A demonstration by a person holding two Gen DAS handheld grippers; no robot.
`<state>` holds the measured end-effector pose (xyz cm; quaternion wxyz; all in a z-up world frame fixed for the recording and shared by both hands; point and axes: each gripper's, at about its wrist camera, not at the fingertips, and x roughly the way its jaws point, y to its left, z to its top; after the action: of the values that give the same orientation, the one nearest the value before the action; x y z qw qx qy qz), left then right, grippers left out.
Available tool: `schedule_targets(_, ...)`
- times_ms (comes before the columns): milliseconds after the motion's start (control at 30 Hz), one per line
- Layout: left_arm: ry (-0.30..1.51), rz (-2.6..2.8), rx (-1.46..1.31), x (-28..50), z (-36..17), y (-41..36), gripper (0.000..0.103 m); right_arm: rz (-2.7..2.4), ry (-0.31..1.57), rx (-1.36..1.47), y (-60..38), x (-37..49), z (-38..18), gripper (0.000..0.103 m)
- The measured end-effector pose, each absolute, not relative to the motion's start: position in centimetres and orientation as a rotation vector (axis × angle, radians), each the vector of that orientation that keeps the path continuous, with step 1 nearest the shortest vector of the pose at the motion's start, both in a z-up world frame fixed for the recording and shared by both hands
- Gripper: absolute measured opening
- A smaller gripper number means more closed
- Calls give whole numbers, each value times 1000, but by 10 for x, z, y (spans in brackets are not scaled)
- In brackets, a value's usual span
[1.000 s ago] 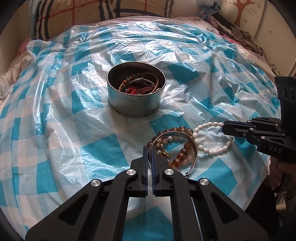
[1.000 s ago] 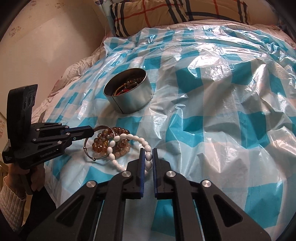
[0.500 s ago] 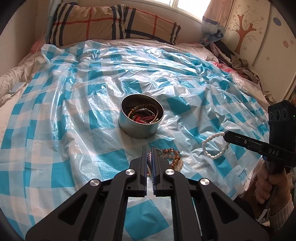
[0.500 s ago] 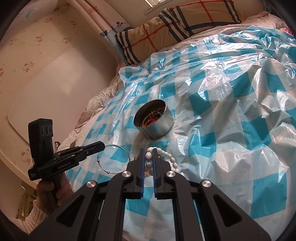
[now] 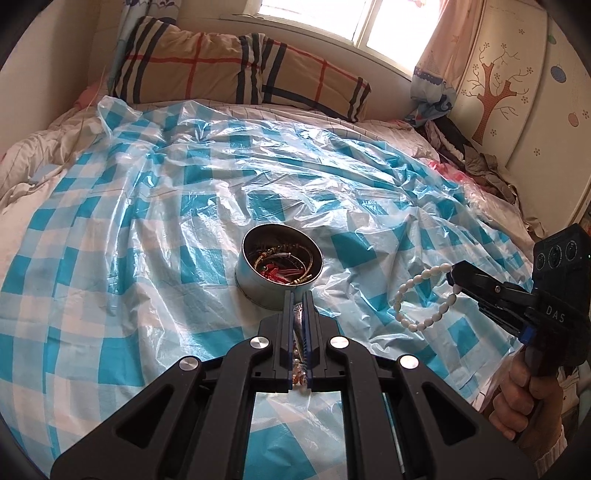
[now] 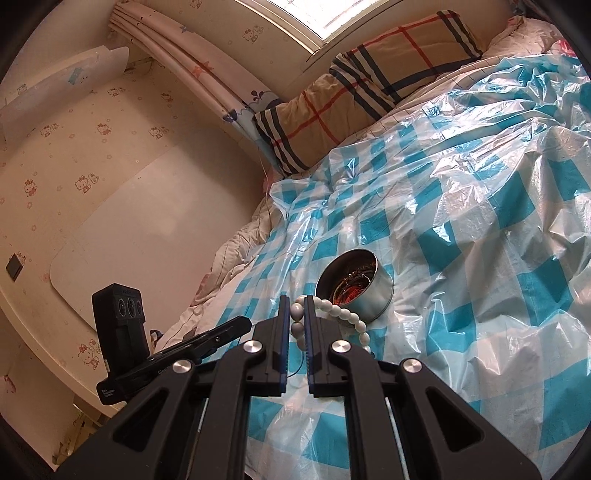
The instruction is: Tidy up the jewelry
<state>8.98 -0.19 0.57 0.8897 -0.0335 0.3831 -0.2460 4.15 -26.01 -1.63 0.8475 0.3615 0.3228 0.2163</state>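
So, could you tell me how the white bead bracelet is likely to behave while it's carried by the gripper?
The white bead bracelet hangs as a loose loop from the right gripper, so it's probably floppy and may swing. Smooth round beads could slip between the pads.

You are working in a home bedroom, over a made-up bed. A plaid pillow [image 5: 236,70] in tan with red and navy stripes lies at the head of the bed, under a bright window [image 5: 332,22] with a sill. A pale quilt [image 6: 229,254] shows at the bed's edge, and a crinkled blue-and-white checked plastic sheet [image 5: 129,229] is spread across it. Printed curtains [image 5: 432,81] hang beside the window. The wall on your left carries cartoon-cat wallpaper [image 6: 81,184], and a wardrobe door [image 5: 517,85] with a tree decoration stands to your right. Loose clothes [image 5: 476,162] are heaped against it.
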Motion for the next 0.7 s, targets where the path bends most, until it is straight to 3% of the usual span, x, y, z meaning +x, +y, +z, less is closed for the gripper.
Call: schedule_targets(700, 742, -498, -69, 117, 8, -23, 4, 481, 592, 759, -241, 84, -18, 8)
